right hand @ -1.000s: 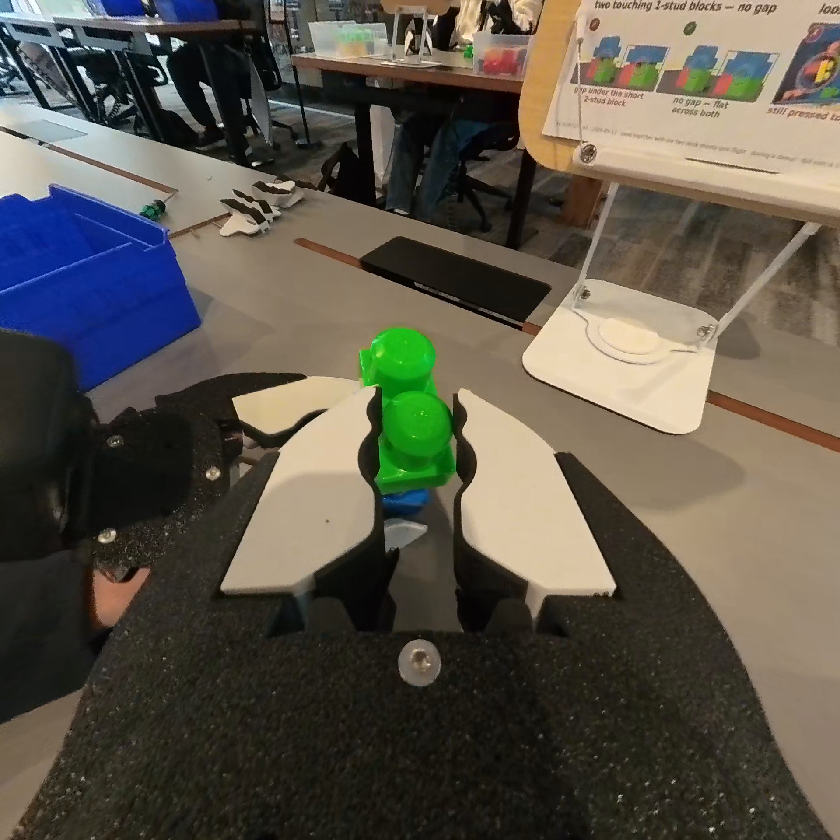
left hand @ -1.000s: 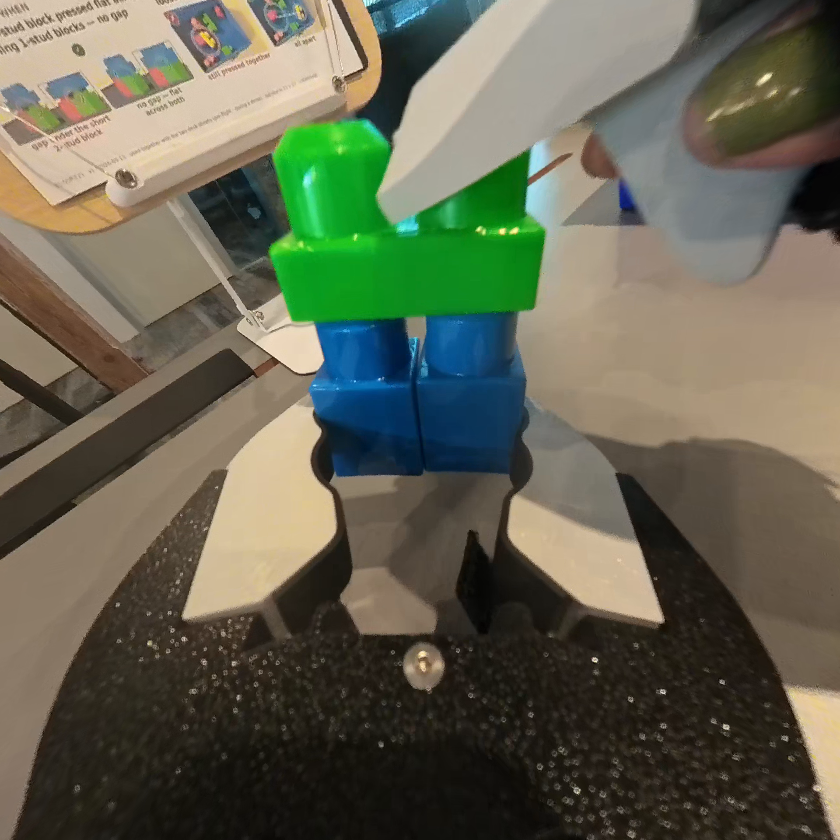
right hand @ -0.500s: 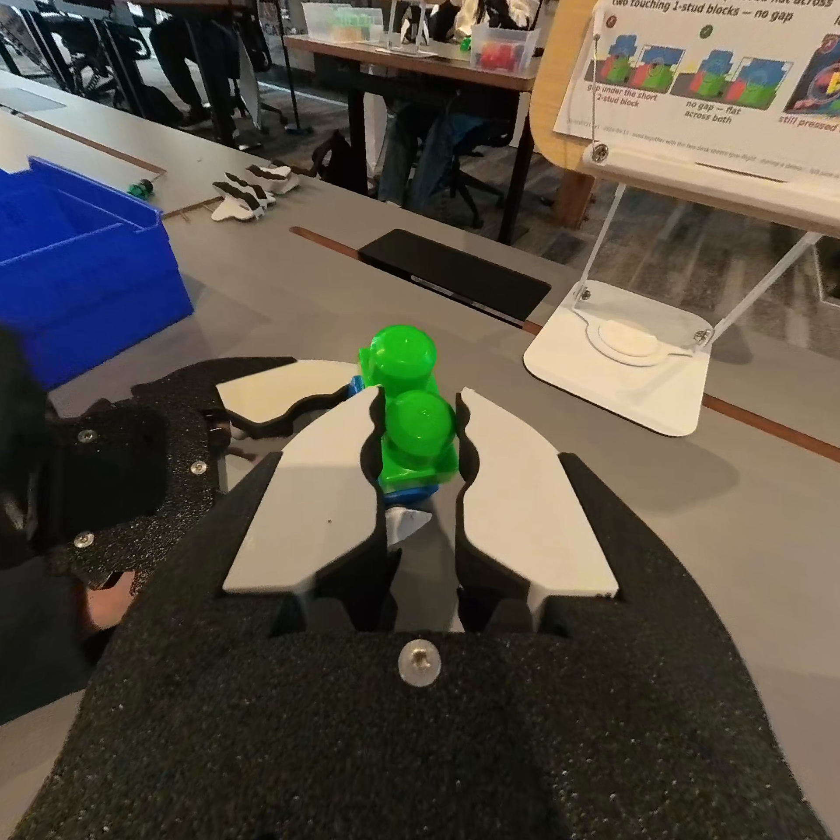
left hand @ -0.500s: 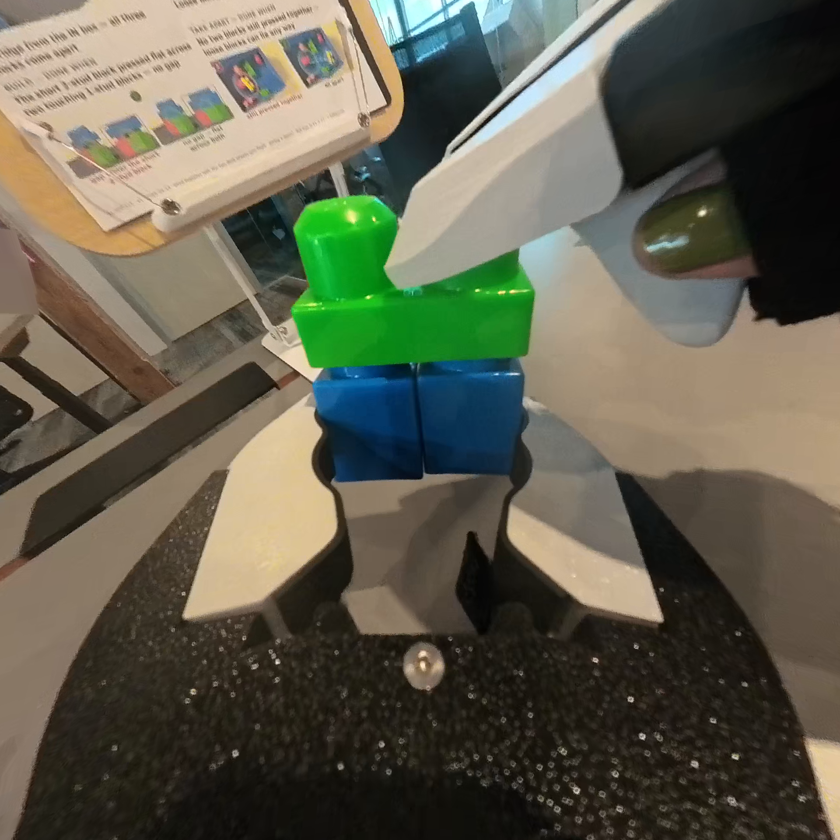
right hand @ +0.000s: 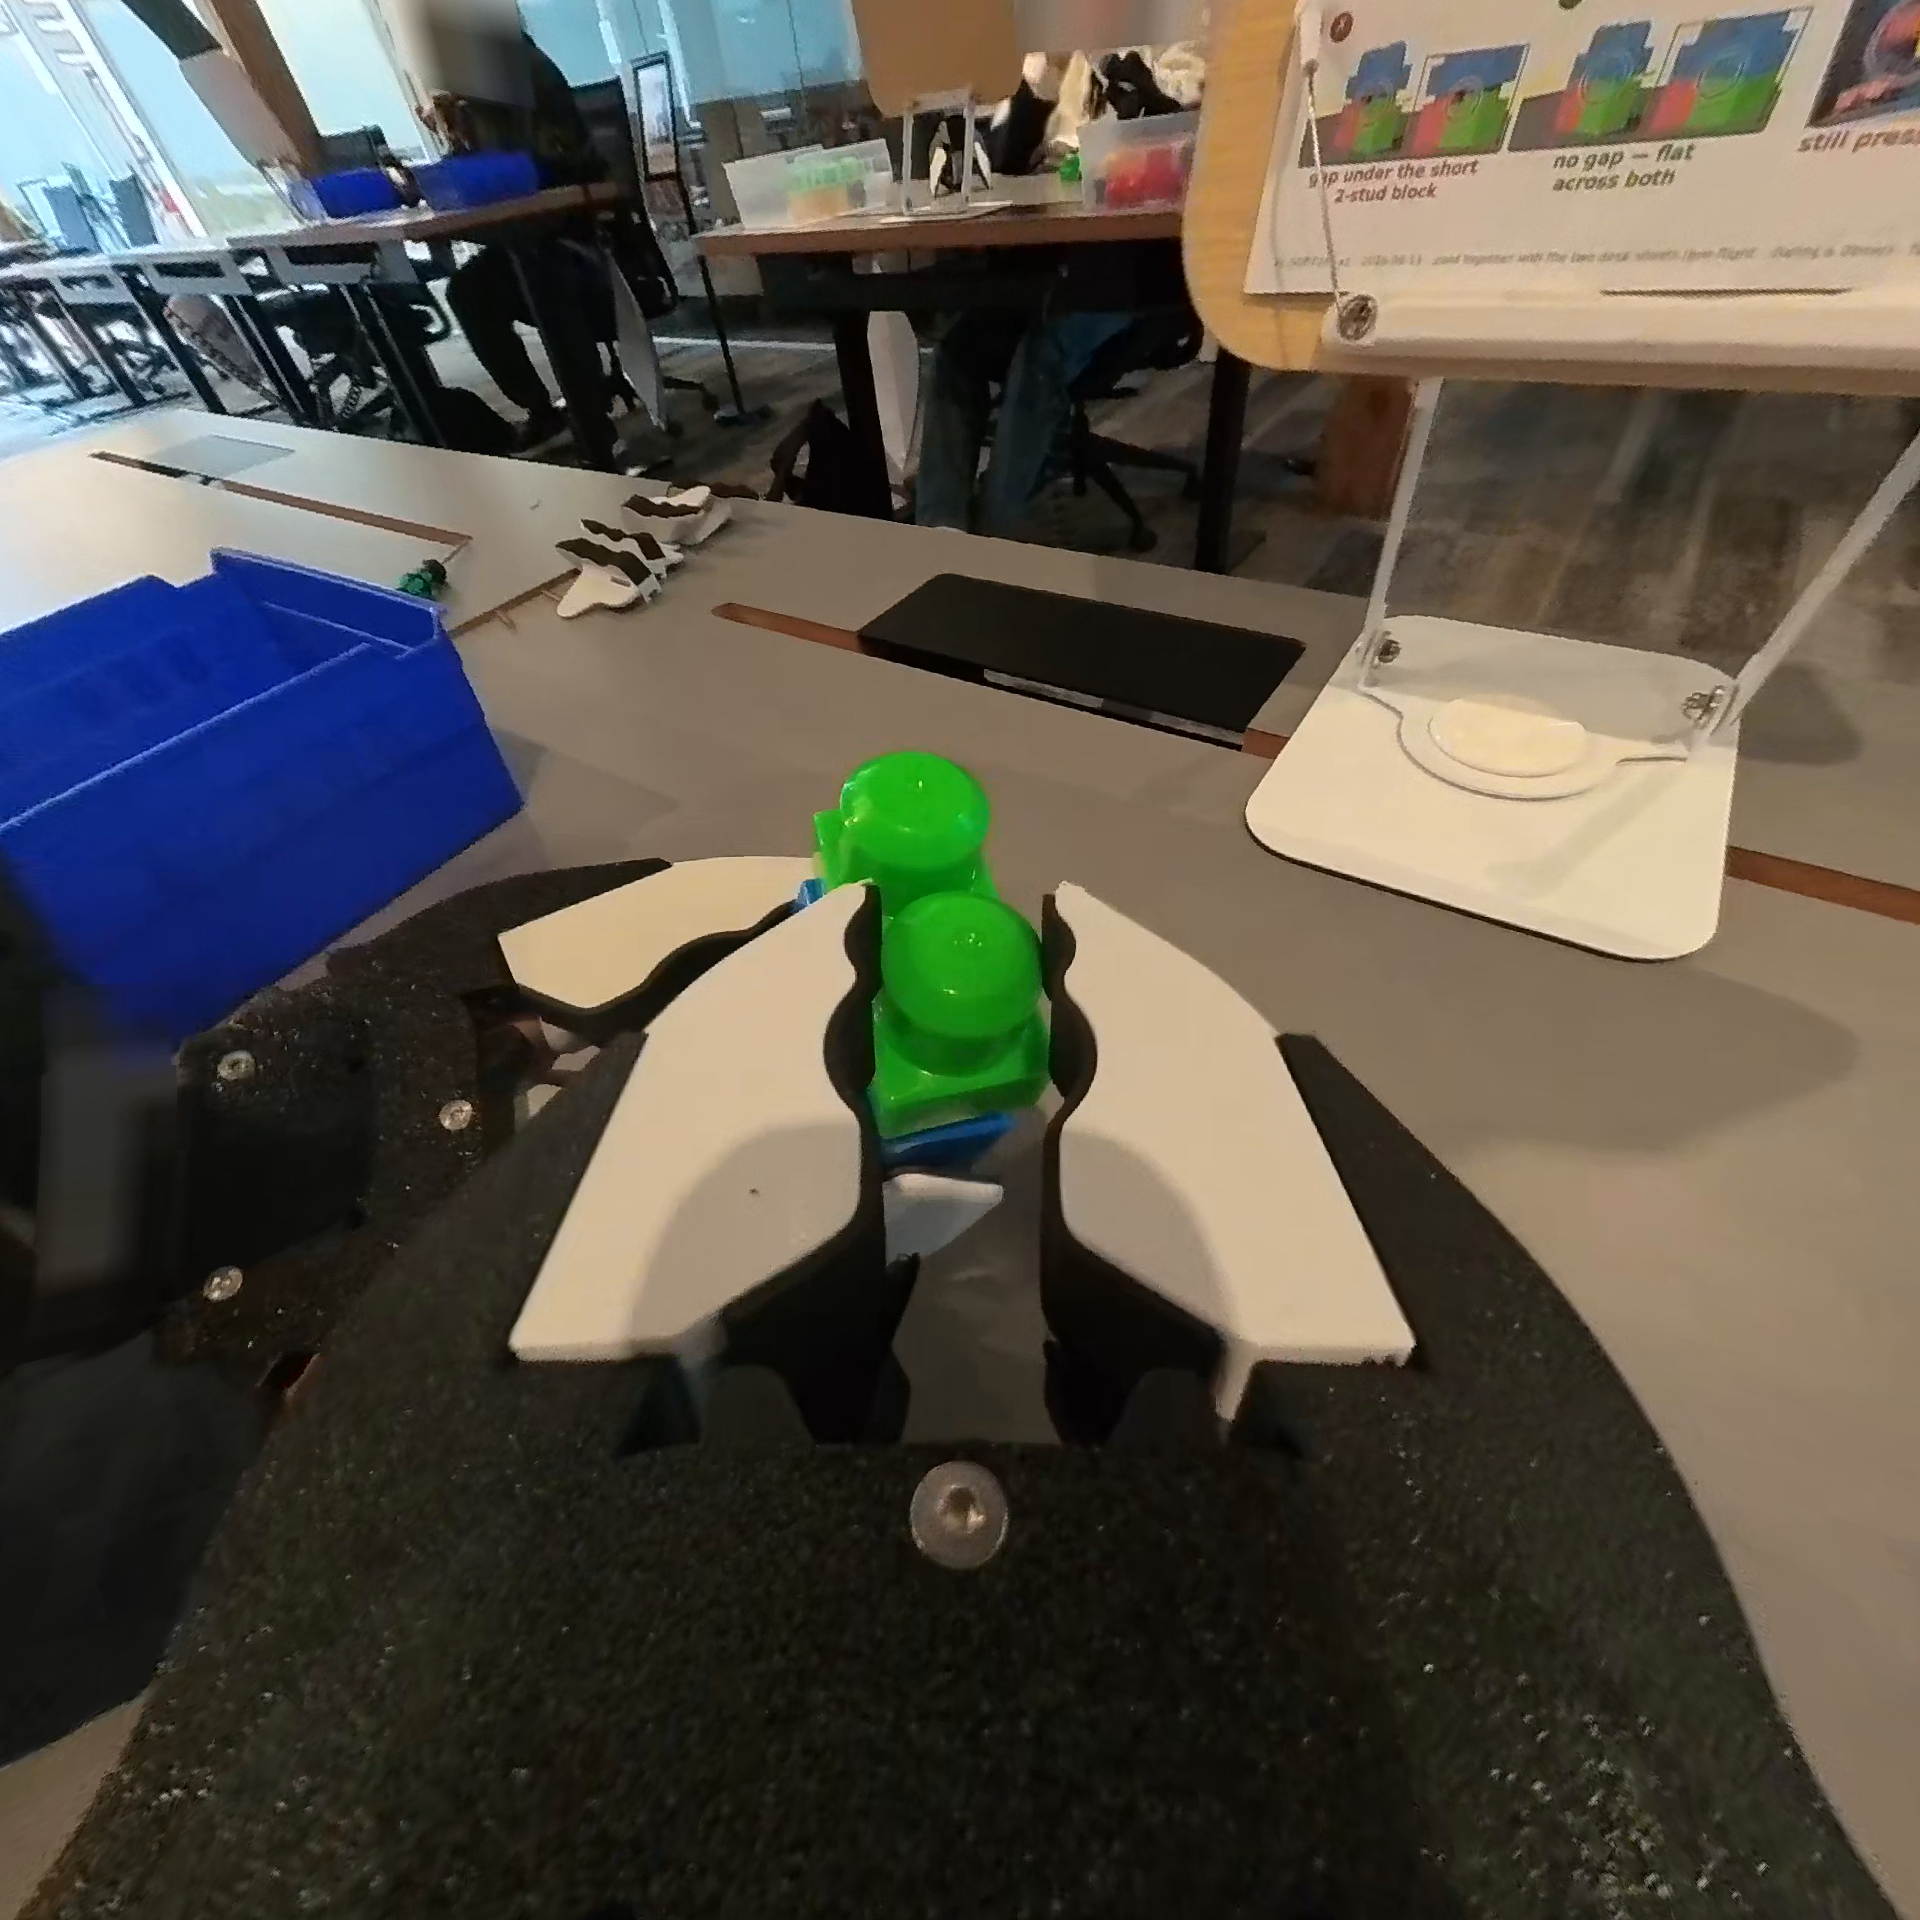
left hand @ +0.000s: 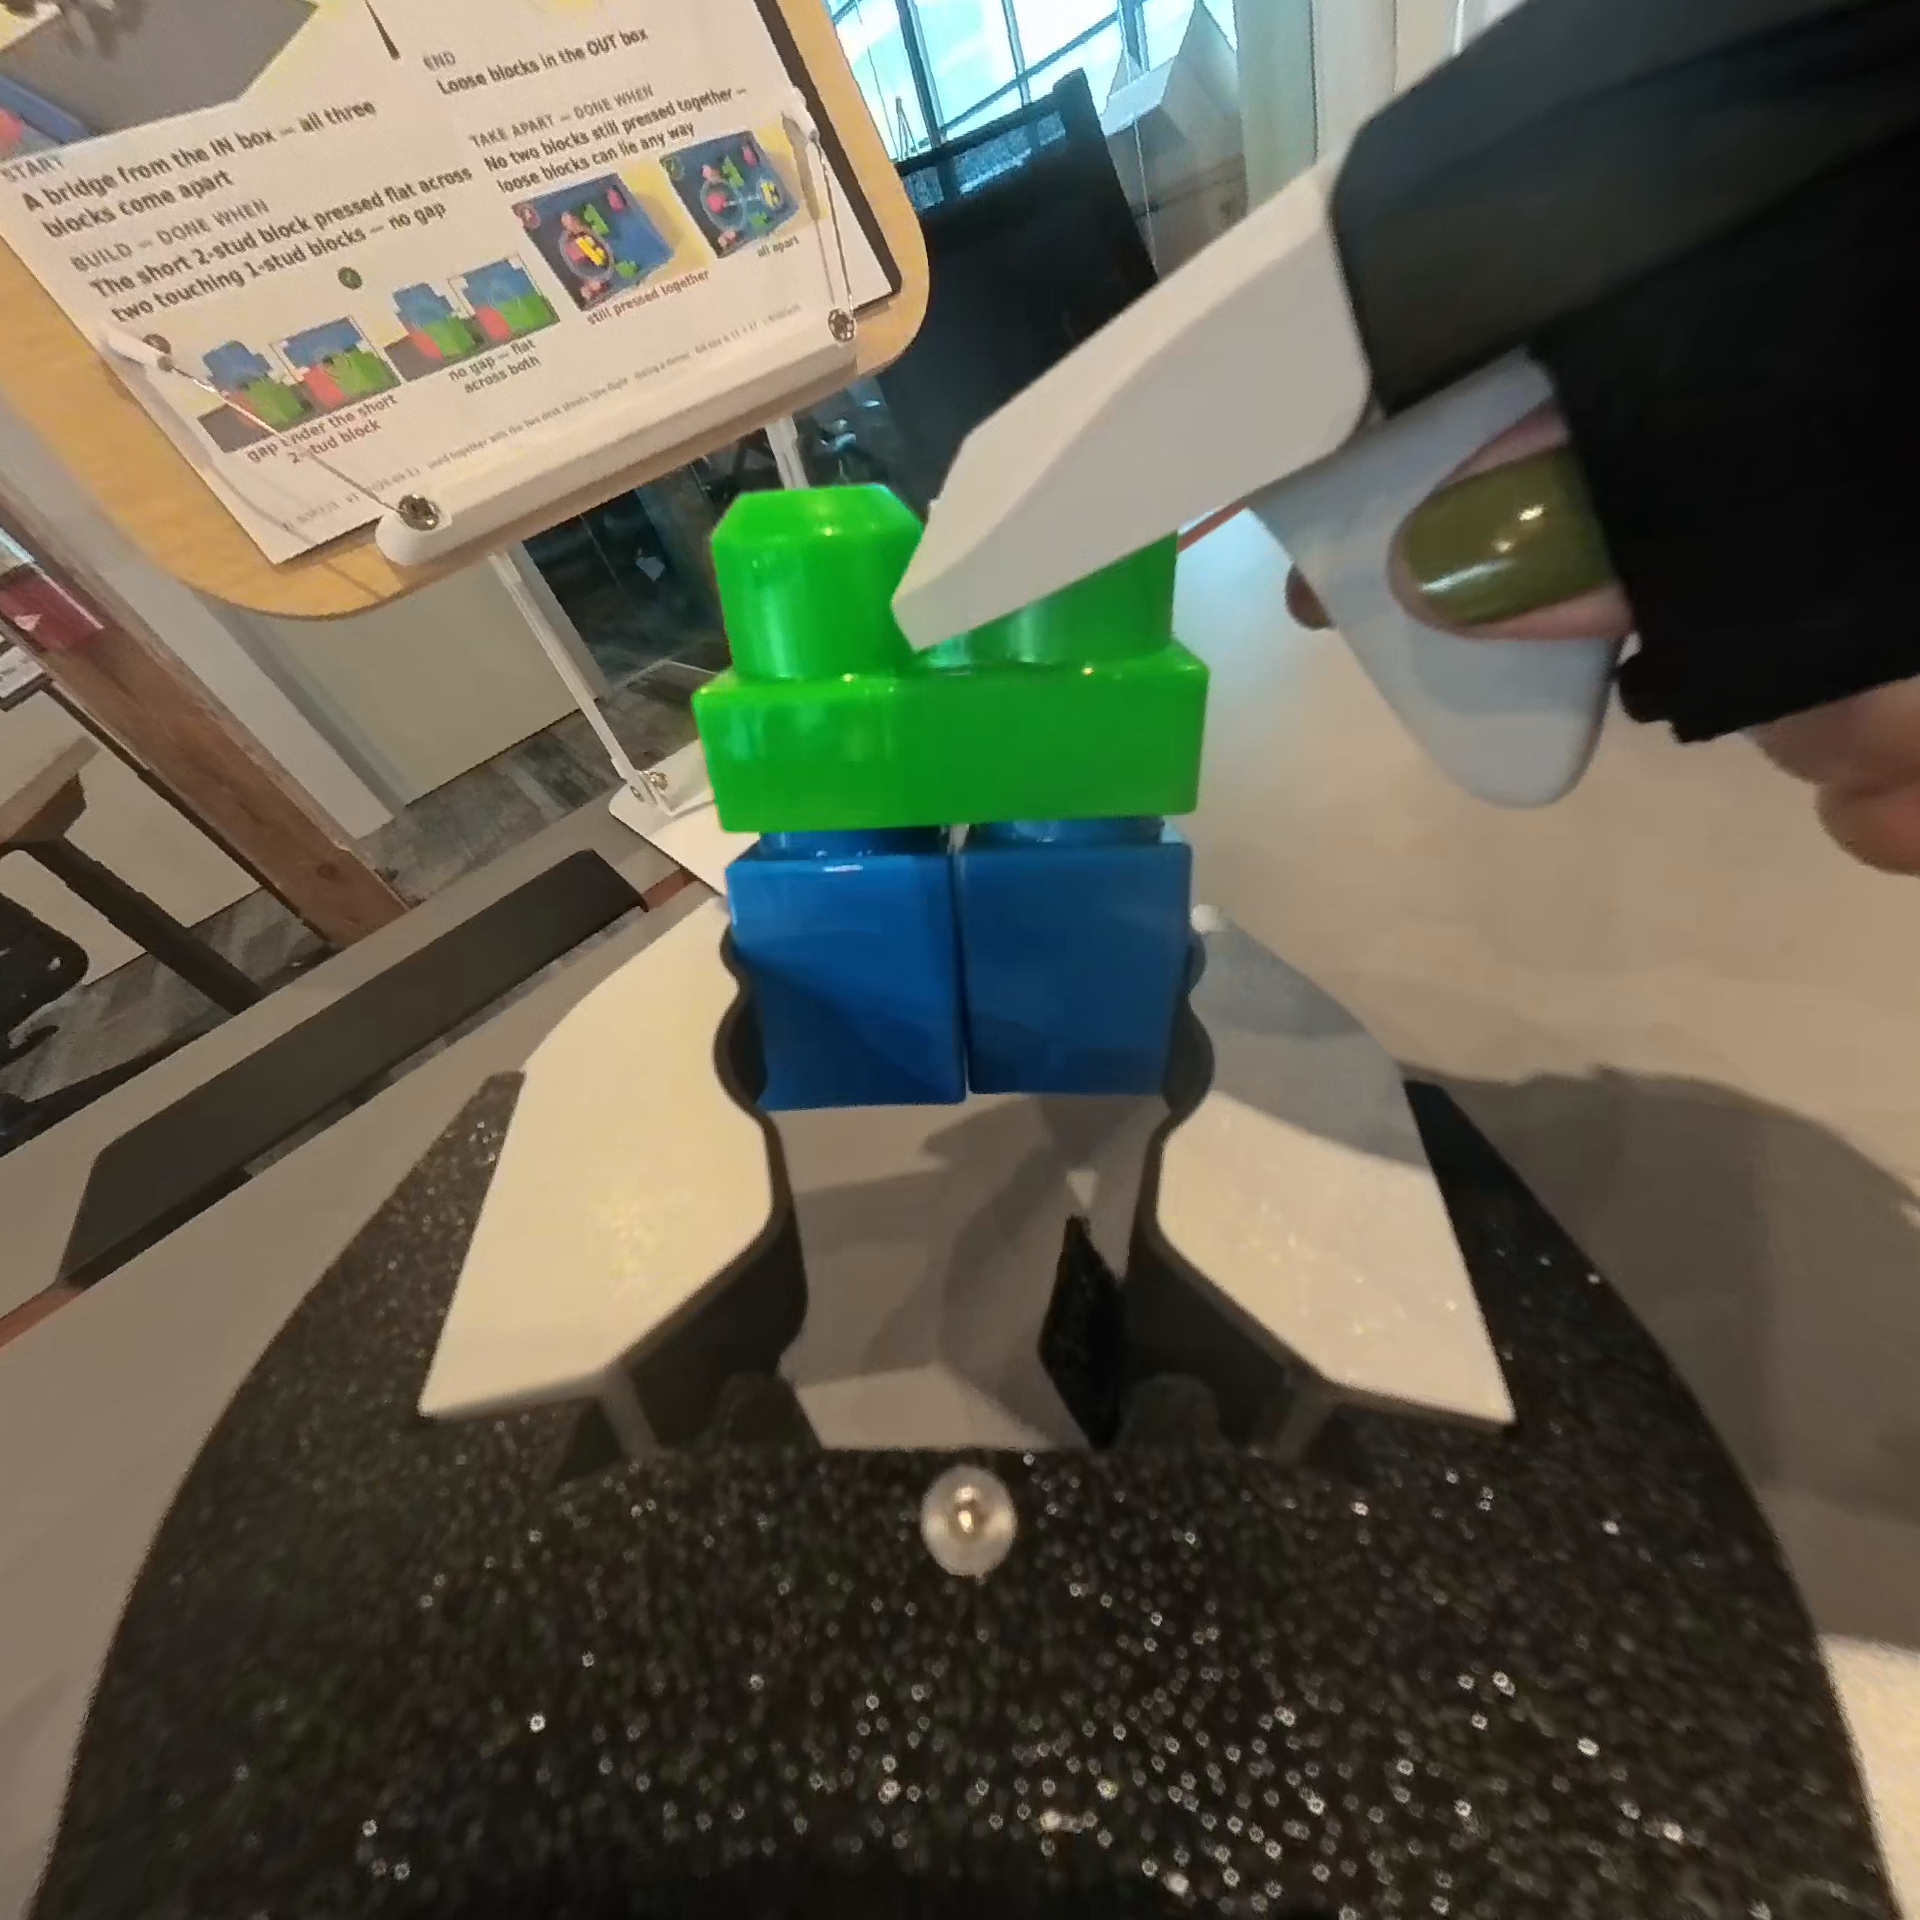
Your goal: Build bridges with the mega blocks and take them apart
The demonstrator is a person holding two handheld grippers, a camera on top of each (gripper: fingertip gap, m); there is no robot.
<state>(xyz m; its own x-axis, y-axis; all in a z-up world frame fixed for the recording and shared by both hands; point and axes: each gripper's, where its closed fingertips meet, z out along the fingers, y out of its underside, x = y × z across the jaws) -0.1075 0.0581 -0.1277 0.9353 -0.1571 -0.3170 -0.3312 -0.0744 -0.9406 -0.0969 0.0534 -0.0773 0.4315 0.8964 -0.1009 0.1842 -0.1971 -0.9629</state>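
My left gripper (left hand: 961, 1023) pinches the two blue blocks (left hand: 961, 961) side by side near the worktop's (right hand: 1455, 1195) middle, while my right gripper (right hand: 956, 997), pressing from above, clamps the green block (right hand: 940, 987), whose long axis spans both blues.

Left gripper (left hand: 961, 997) and right gripper (right hand: 951, 997) both clamped (right reaching over left).

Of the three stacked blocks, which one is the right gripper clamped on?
The green block, the only two-stud one, lying across the top. The right gripper squeezes one stud; the left gripper holds both blue blocks below.
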